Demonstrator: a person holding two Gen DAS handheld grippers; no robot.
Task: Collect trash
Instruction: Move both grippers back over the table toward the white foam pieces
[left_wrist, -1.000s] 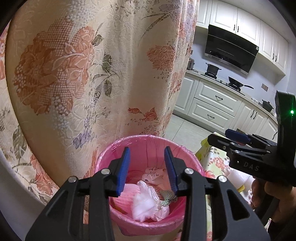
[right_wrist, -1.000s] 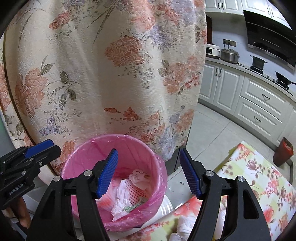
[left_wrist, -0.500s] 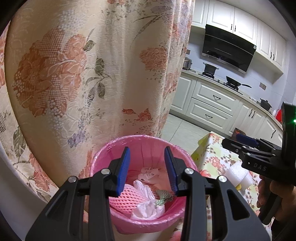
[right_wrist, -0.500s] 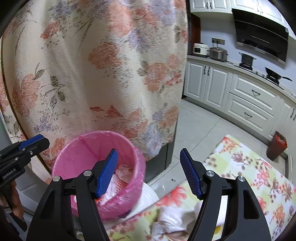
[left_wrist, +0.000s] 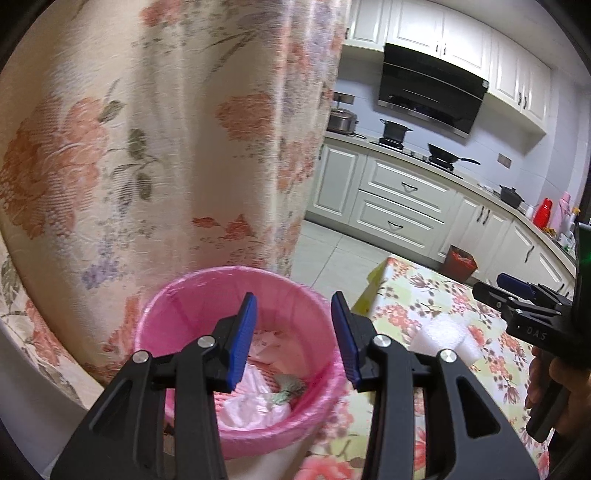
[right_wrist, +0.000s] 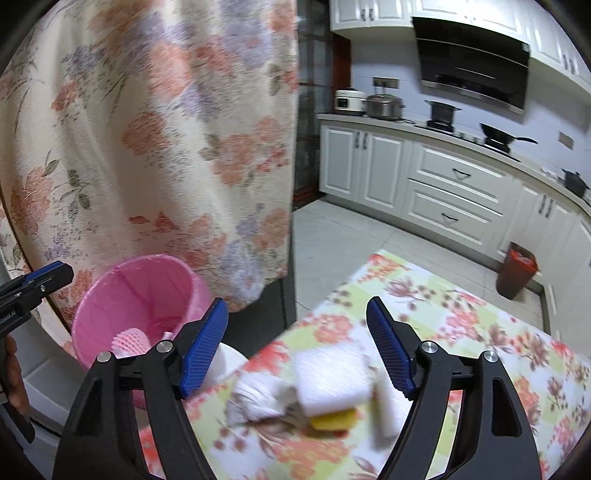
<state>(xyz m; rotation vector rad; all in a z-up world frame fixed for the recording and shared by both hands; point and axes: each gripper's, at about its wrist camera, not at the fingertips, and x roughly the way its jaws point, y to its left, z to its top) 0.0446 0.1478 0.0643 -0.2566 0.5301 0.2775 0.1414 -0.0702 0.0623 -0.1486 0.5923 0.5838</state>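
A pink bin (left_wrist: 236, 332), lined with a pink plastic bag, is standing upright just beyond and below the left gripper's fingertips (left_wrist: 248, 314). Inside it are lying crumpled white tissue (left_wrist: 255, 402), pink foam netting (right_wrist: 131, 338) and a small greenish scrap (left_wrist: 290, 387). Between and just past the right gripper's fingertips (right_wrist: 210, 332), a white foam block (right_wrist: 332, 380) is sitting on a yellow sponge (right_wrist: 332, 419), with a crumpled white tissue wad (right_wrist: 255, 398) touching its left side and a white cylinder (right_wrist: 384, 406) lying at its right.

Blurred white scraps (right_wrist: 332, 380) on the table, perhaps foam and tissue.
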